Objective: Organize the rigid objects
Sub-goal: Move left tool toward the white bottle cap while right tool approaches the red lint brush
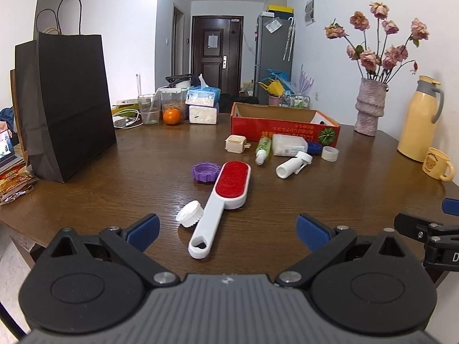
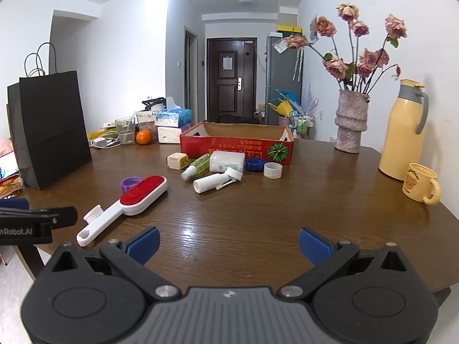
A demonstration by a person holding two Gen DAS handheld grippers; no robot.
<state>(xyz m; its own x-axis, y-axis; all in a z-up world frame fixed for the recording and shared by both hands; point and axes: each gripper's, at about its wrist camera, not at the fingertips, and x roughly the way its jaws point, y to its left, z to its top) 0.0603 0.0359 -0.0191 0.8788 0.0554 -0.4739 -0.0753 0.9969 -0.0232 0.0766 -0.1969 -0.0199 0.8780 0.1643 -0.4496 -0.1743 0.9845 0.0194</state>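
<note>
Start of sorting: both your left claw (image 1: 228, 230) and right claw (image 2: 229, 243) hover released, empty. Next, judge: close left on brush (image 1: 221, 197) handle, carry to box (image 1: 282, 126).

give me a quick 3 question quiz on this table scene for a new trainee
1. True or false: the left gripper is shut on the lint brush.
2. Which cap lies against the brush's handle? A) purple cap B) white cap C) blue cap
3. Fill in: the small items at the back lie in front of the red ____.

Key:
1. False. Both the left gripper and the right gripper are open and hold nothing.
2. B. The white cap sits by the handle; the purple cap is beside the red head, and the blue cap is near the box.
3. Box: the red box, open at the top.
</note>
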